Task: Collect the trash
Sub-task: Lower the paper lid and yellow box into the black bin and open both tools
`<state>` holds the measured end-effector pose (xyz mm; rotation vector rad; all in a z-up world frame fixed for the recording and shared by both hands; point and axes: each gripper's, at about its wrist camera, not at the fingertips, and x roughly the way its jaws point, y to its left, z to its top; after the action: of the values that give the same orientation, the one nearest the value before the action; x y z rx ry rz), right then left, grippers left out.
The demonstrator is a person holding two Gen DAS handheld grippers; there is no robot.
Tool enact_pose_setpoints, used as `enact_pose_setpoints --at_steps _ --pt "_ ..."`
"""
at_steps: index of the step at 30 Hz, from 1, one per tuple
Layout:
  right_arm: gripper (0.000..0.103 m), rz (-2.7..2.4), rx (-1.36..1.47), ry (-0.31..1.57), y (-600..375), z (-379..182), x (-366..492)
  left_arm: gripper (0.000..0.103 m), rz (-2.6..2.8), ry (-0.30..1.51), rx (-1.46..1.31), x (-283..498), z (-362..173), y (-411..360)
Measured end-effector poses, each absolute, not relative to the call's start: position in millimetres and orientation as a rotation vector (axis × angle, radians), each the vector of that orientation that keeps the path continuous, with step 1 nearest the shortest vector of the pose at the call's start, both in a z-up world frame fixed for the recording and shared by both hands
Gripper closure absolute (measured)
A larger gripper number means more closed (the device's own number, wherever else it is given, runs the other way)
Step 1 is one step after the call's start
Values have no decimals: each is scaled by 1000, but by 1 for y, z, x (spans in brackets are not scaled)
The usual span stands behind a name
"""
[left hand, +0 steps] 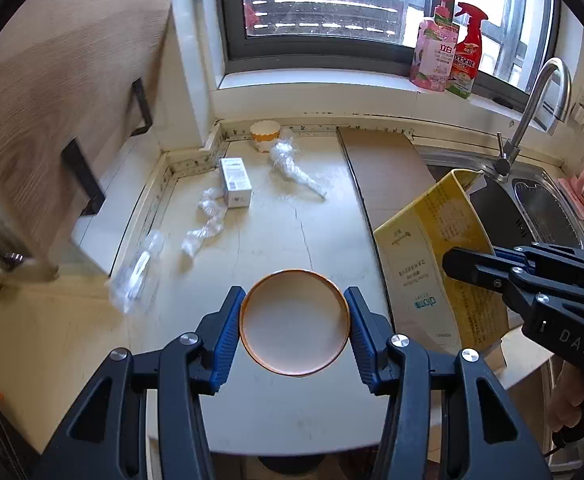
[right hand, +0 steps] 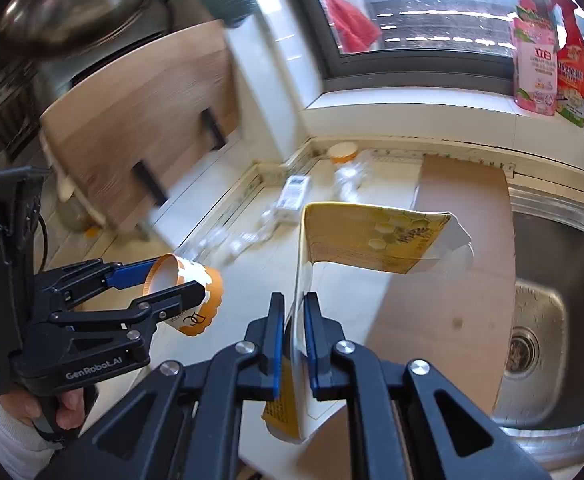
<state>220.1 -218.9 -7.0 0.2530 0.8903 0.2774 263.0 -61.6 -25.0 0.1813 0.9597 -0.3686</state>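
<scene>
So, up close the left gripper (left hand: 294, 325) is clamped on a paper cup (left hand: 294, 322) with an orange rim, blue pads pressing both sides of it, mouth facing the camera. The right gripper (right hand: 294, 336) is nearly closed, pinching the edge of a flattened yellow and white carton (right hand: 376, 240), which hangs above the counter (left hand: 276, 216).

Using the sink (right hand: 548, 320) as the landmark: right beside it on the counter lies a brown board (left hand: 384, 168). Past the board, further from the sink, the pale worn countertop has trash left on it: a clear plastic bottle (left hand: 136, 280) lying down near the front edge, a crumpled plastic wrap (left hand: 206, 224), a small white box (left hand: 236, 182), another twisted bit of plastic (left hand: 292, 164), and a second paper cup (left hand: 265, 136) against the back wall.

Behind the sink there's a curved metal faucet (left hand: 540, 108). Above that, the windowsill (left hand: 316, 84) holds a pink pump bottle (left hand: 436, 52) and a red spray bottle (left hand: 468, 52) touching side by side, bright window (left hand: 332, 0) behind. Far across from the sink stands a wooden cabinet panel (left hand: 64, 92).
</scene>
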Motion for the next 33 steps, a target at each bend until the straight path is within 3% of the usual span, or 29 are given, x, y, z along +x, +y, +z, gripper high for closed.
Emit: enact_pose_setpoints --at_steps 12,21,28,33 --pt "94 402 103 923 -99 3 74 55 -275 1005 98 91 -37 30" --pt "94 463 24 992 -66 -14 22 55 -248 1065 41 37 -64 53" --pt "94 519 1 1081 -62 -71 14 55 -207 1189 5 28 -123 55" --pt "94 580 7 1207 -67 -139 24 55 -149 1305 -93 29 -198 66"
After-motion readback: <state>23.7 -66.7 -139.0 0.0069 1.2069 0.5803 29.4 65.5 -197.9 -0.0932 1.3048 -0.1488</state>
